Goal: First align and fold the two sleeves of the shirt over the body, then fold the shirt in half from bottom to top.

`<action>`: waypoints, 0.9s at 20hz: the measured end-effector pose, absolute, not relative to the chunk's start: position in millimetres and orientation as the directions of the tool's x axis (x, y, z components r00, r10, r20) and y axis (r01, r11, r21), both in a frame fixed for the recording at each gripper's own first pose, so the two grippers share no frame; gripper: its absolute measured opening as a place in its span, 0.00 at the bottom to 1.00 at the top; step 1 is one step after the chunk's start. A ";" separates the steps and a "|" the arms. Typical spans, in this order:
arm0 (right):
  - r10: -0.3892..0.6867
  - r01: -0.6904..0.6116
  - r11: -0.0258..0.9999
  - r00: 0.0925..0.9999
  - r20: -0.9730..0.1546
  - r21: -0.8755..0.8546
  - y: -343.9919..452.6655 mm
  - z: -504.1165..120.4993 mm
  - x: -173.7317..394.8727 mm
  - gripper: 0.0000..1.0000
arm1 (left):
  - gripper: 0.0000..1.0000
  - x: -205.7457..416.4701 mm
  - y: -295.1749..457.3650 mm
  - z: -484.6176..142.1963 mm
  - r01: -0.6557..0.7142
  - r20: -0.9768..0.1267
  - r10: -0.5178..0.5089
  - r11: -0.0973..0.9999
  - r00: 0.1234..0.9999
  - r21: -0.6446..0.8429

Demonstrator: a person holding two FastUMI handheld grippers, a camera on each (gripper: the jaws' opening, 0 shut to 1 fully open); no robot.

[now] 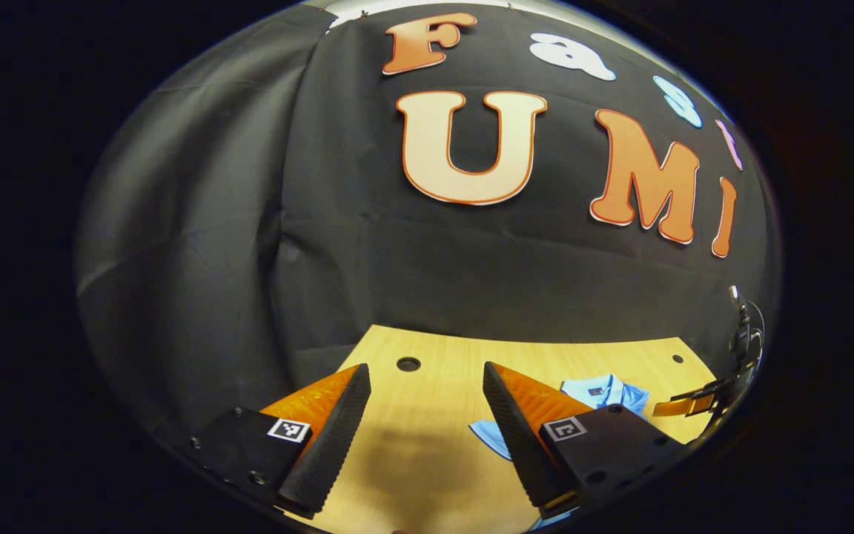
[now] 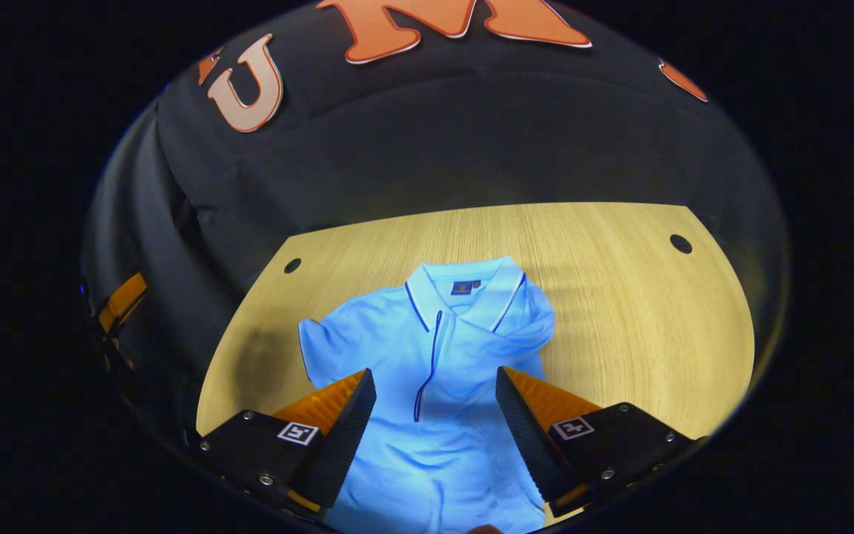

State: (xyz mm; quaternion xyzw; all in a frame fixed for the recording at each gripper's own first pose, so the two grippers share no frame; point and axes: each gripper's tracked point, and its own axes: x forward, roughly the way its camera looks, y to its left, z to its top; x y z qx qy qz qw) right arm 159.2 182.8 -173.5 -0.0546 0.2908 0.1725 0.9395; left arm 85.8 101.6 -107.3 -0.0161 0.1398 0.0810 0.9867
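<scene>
Light blue polo shirt [image 2: 434,356] lies face up on the wooden table [image 2: 620,297], collar toward the booth wall, placket running down the middle. Left of the placket in the right gripper view, the short sleeve [image 2: 316,345] is spread out flat on the table, unfolded. Right of the placket, the other sleeve [image 2: 534,319] appears already turned in over the body, bunched near the collar; judged one sleeve fold done, though its alignment looks loose. Remaining: fold the spread sleeve over the body, then the bottom-to-top halving; the hem is out of frame, so its lie cannot be told. Left gripper [image 1: 427,415] hovers over bare table beside the shirt's spread sleeve, jaws wide apart, holding nothing. Right gripper [image 2: 434,415] hangs above the shirt's lower body, jaws likewise wide apart and empty, fabric visible between them. No containers on the table; two round holes near its far corners.
</scene>
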 end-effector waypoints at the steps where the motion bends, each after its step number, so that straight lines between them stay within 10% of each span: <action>1: 0.292 -0.353 0.936 0.781 -0.552 -0.004 180.1 -167.5 160.3 0.98 | 0.98 89.6 96.3 -111.0 -0.157 -0.294 0.142 0.987 0.945 -0.029; 18: 0.310 -0.359 0.932 0.866 -0.392 -0.056 131.6 -89.3 150.0 0.98 | 0.99 146.8 -13.2 -289.9 -0.069 -0.839 -0.004 0.996 0.544 -0.050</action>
